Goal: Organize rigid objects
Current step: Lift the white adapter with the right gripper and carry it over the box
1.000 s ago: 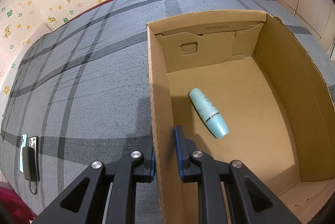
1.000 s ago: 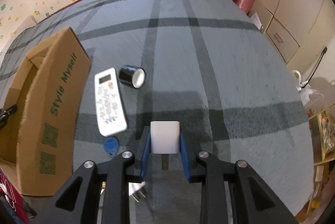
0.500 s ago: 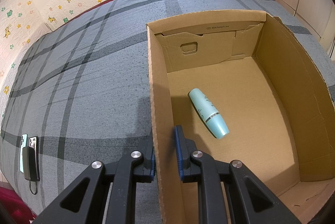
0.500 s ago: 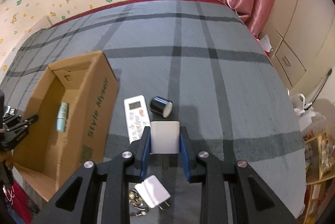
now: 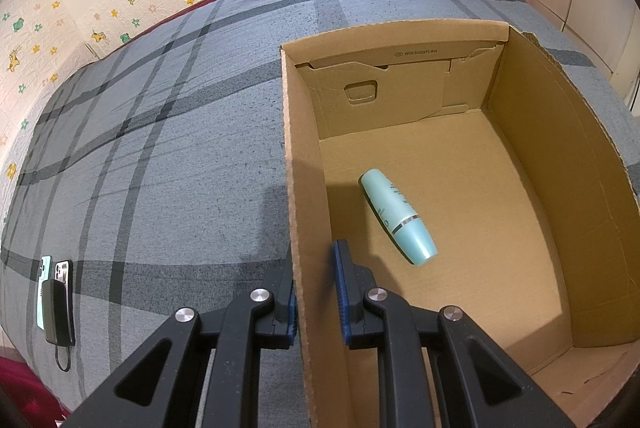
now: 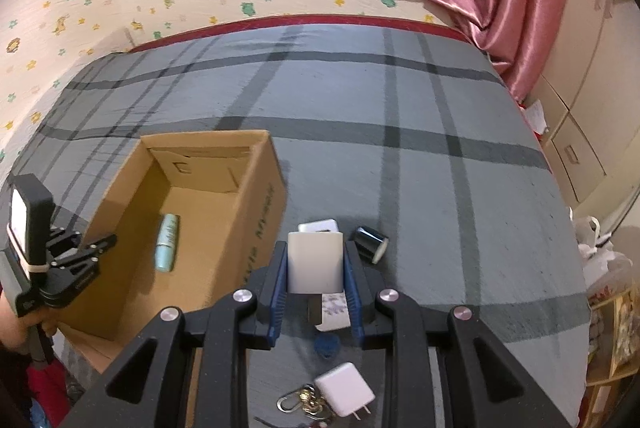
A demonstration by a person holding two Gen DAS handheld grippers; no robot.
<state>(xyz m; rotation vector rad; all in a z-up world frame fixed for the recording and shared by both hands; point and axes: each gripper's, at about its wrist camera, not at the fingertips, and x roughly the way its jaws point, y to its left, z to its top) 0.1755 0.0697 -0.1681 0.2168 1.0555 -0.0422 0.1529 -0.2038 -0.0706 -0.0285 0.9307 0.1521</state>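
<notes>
One cardboard box (image 6: 224, 187) sits open-topped at centre left of the right wrist view, on the grey plaid bed cover (image 6: 400, 107). Its walls are thin corrugated board, stiff but easily creased. The left gripper (image 5: 314, 292) is closed on the box's near-left wall, one pad outside and one inside, steadying it. The floor is mostly free; a teal bottle (image 5: 398, 216) lies near its left wall, leaving open room to the right.

The right gripper (image 6: 316, 280) is partly closed on a white charger block (image 6: 315, 262), pads on its two flat sides, at lower centre above the cover. Judged: light, rigid, smooth plastic that could slip; the flat-side grip is correct. Clear the box's right rim before lowering.

Below lie a remote (image 6: 332, 316), a black cylinder (image 6: 370, 244), a second white plug (image 6: 346, 394) and keys (image 6: 304, 404).
</notes>
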